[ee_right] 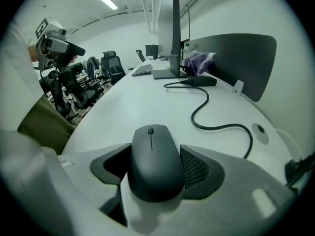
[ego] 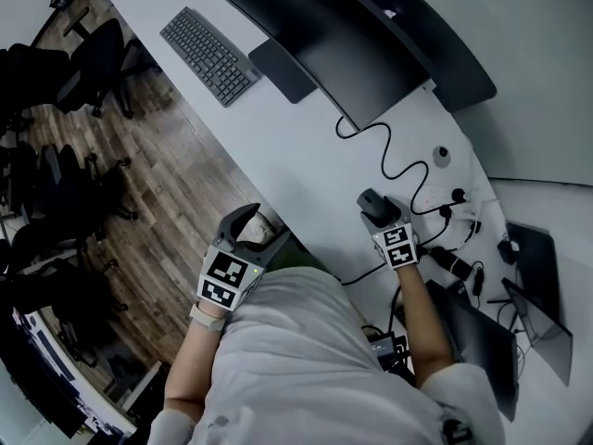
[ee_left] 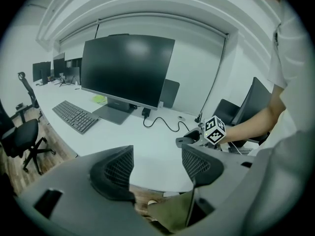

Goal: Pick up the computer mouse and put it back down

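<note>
The dark grey computer mouse [ee_right: 155,163] sits between the jaws of my right gripper [ee_right: 156,170], and both pads press against its sides. From the head view the mouse [ego: 372,204] is over the white desk [ego: 278,146], near its right end, in front of my right gripper [ego: 378,215]. I cannot tell whether it rests on the desk or hangs just above it. My left gripper [ego: 248,225] is held off the desk's near edge, above the wooden floor, and is open. The left gripper [ee_left: 156,167] has nothing between its pads.
A large monitor [ego: 352,44] and a keyboard [ego: 208,56] stand further along the desk. A black cable [ego: 394,160] snakes close behind the mouse toward a power strip [ego: 454,202]. Laptops [ego: 537,286] lie at the right. Office chairs [ego: 83,63] stand on the floor at the left.
</note>
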Available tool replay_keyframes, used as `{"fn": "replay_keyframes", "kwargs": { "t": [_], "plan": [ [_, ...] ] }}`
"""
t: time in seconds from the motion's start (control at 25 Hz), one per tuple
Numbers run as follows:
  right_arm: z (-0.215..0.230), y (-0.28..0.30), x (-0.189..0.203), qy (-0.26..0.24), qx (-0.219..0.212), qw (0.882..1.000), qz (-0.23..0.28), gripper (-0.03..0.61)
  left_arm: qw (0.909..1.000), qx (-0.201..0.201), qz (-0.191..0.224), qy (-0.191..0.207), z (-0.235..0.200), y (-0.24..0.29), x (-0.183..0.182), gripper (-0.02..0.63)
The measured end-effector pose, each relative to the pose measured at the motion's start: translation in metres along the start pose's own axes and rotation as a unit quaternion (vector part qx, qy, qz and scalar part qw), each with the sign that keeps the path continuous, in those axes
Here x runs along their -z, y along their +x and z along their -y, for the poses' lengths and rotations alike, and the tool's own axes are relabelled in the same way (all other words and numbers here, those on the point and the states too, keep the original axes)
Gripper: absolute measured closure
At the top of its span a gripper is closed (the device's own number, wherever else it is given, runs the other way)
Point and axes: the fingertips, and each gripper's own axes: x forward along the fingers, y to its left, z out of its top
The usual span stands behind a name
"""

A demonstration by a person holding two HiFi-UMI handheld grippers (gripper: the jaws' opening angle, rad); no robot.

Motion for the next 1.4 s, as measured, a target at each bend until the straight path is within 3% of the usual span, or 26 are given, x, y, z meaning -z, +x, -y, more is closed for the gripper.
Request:
{"fn": "replay_keyframes", "kwargs": {
  "t": [0.24, 0.48, 0.96, 1.4],
  "plan": [
    [0.003, 0.002, 0.000, 0.013, 0.012, 1.000, -0.008, 0.276, 0.9999, -0.008, 0.008, -0.008, -0.007, -0.008, 0.002, 0.308],
    [-0.011, -0.002, -0.033, 0.002, 0.010, 1.000, 0.004, 0.278, 0.9994, -0.018, 0.023, -0.021, -0.025, -0.021, 0.002, 0.308],
    [-0.058, -0.010, -0.133, -0.040, -0.021, 0.997, 0.061, 0.279, 0.9967, -0.038, 0.059, -0.041, -0.064, -0.056, -0.001, 0.309],
    [-0.120, -0.031, -0.235, -0.072, -0.055, 0.987, 0.129, 0.279, 0.9897, -0.058, 0.111, -0.068, -0.107, -0.102, -0.001, 0.308]
  ]
}}
